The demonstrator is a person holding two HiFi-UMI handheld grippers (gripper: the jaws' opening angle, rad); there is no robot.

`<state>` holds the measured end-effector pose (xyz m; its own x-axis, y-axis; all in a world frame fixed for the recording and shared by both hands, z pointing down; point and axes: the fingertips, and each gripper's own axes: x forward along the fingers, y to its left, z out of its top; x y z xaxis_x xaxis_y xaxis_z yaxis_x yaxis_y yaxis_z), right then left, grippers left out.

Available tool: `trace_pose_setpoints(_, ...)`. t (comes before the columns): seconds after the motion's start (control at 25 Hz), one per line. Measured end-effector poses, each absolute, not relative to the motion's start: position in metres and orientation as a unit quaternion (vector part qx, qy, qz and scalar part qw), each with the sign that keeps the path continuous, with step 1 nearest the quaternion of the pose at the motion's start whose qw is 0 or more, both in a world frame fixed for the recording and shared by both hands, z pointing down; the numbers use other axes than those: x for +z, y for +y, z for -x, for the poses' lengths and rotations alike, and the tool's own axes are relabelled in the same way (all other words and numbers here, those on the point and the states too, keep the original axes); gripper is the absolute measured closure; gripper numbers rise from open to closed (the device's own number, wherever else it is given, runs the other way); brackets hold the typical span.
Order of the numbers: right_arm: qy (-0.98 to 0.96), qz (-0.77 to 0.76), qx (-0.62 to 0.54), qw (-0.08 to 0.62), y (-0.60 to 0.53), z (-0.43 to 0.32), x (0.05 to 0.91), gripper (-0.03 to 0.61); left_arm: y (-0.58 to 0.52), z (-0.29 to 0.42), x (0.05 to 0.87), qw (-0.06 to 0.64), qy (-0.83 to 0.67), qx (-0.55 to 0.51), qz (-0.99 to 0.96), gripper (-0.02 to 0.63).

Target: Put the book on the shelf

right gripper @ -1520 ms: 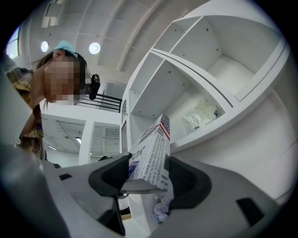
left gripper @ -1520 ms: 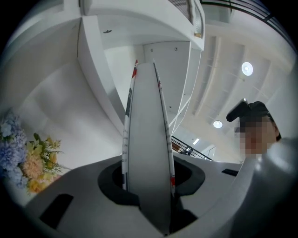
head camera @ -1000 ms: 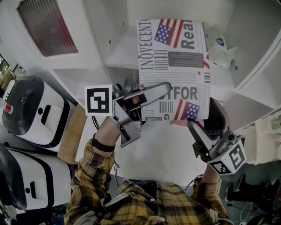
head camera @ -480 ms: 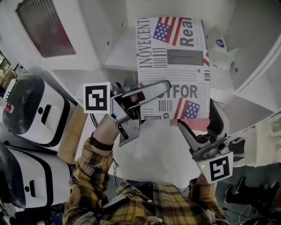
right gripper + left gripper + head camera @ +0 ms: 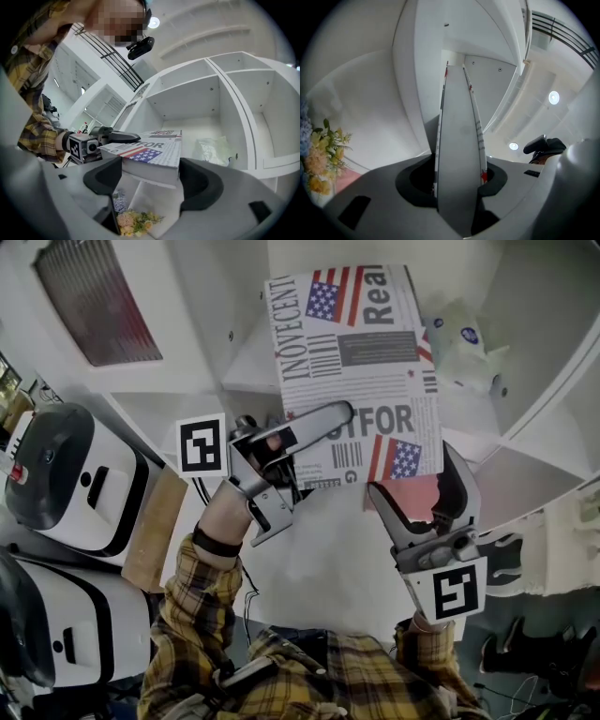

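Fingers (image 5: 314, 421) of my left gripper (image 5: 328, 427) are clamping the book (image 5: 361, 343), having just been opening slightly. My right gripper's (image 5: 412, 470) jaws have just been opening and are standing apart around its near corner, not touching it, before the shelf (image 5: 211, 93).

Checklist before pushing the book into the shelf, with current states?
1. Left gripper grip on book: ok, clamped on its edge, though jaws just eased open slightly.
2. Right gripper released: ok, jaws just opened wide; book's near end sits between them unsqueezed.
3. Shelf bay free: not ok, plastic bag lies at its right.
4. Book fully in: not ok, near end overhangs.
5. Clearance above book: cannot tell.
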<state>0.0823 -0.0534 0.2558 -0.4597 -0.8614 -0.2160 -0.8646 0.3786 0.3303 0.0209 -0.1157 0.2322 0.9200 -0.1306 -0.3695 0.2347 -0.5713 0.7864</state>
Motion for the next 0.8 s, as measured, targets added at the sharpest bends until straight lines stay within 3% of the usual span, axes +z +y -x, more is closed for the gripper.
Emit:
trace_pose_setpoints(0.12, 0.834, 0.518, 0.190, 0.006, -0.043, -0.083, 0.258, 0.213, -0.103, -0.023, 0.236, 0.470, 0.035, -0.201, -0.859, 0.427)
trace_pose_setpoints(0.24, 0.832, 0.517, 0.196, 0.034, -0.043, -0.080, 0.248, 0.215, -0.099, -0.024, 0.229, 0.464, 0.050, -0.216, -0.858, 0.369)
trace_pose_setpoints(0.4, 0.828, 0.527, 0.184, 0.047, -0.037, -0.078, 0.240, 0.215, -0.084, -0.016, 0.224, 0.452, 0.047, -0.240, -0.858, 0.350)
trace_pose_setpoints(0.8, 0.802, 0.558, 0.194, 0.090, -0.014, -0.079, 0.211, 0.215, -0.020, -0.010, 0.218, 0.352, 0.024, -0.222, -0.909, 0.336)
